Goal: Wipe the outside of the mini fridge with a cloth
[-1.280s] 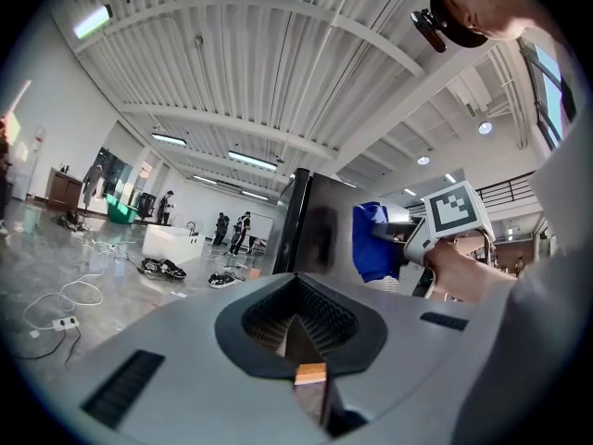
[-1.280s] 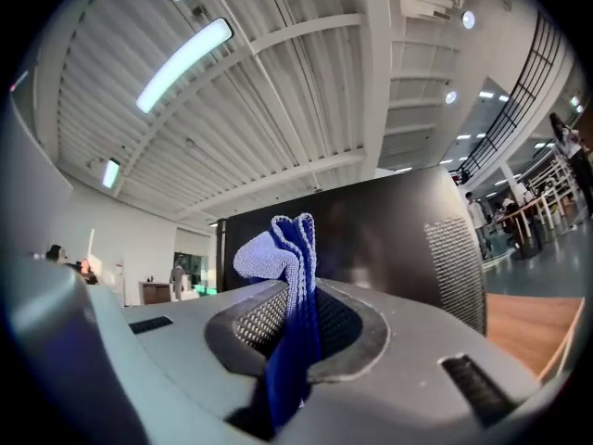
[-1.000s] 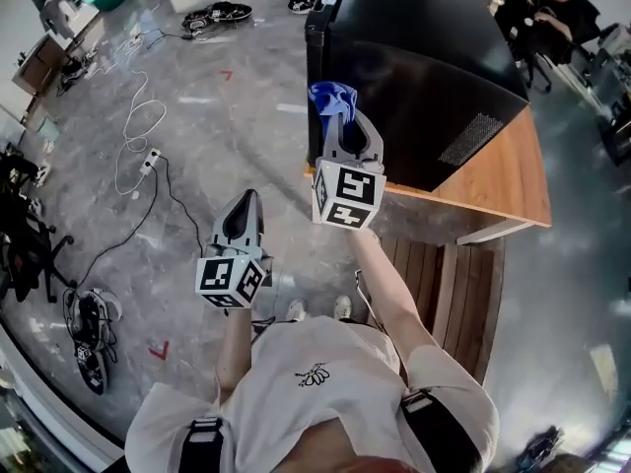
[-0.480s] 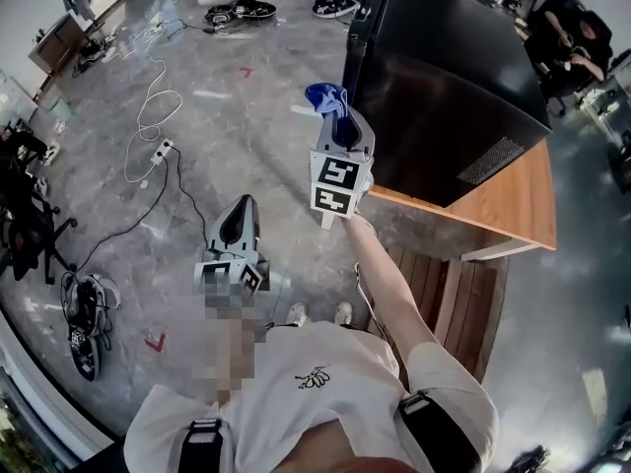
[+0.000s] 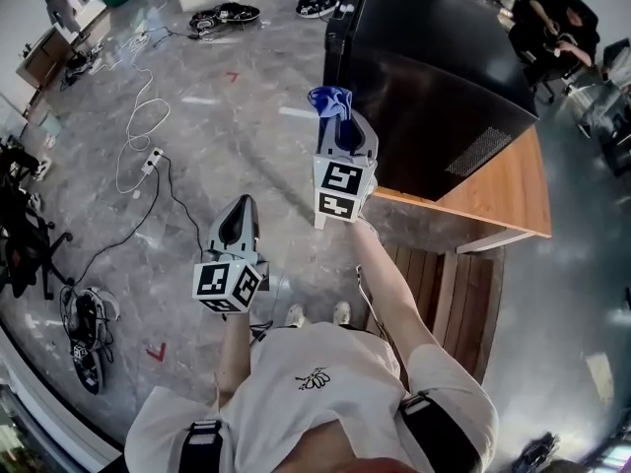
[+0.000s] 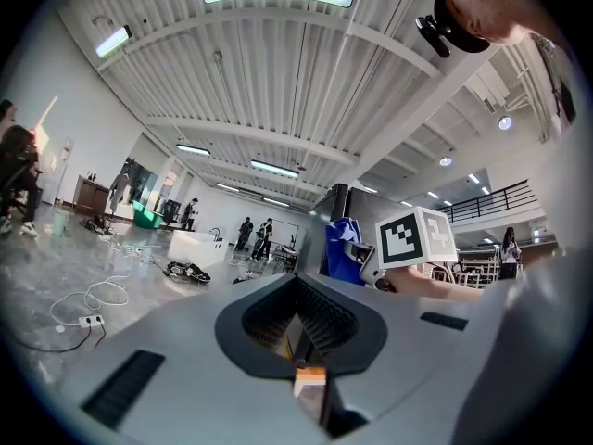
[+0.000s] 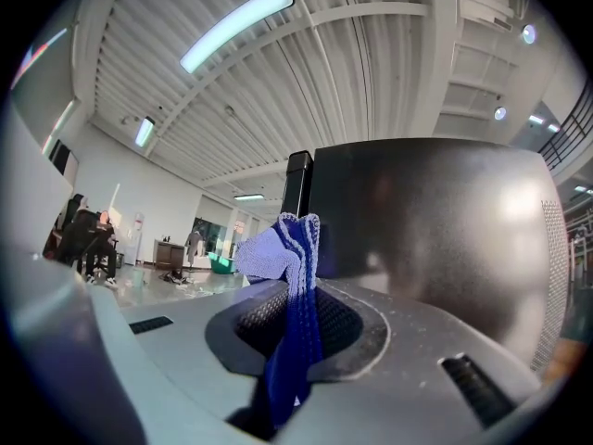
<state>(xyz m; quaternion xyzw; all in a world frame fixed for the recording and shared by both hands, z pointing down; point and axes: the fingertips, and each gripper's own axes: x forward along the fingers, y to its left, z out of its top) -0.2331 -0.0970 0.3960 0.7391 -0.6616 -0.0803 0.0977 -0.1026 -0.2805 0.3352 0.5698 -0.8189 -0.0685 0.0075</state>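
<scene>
My right gripper (image 5: 338,124) pinches the blue cloth (image 5: 329,101), which bunches past its jaws. The black fridge (image 5: 434,77) stands just ahead on a wooden table (image 5: 508,180). My left gripper (image 5: 243,208) has its jaws pressed together and empty, over a glossy grey floor (image 5: 222,116) strewn with cables (image 5: 138,136).

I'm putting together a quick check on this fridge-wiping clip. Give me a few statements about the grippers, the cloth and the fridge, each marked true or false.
1. The right gripper is shut on a blue cloth. True.
2. The left gripper holds a second cloth. False: its jaws are together with nothing between them.
3. The mini fridge stands on a wooden platform. True.
4. The mini fridge is white. False: it is black.
5. A white cable lies on the floor. True.
</scene>
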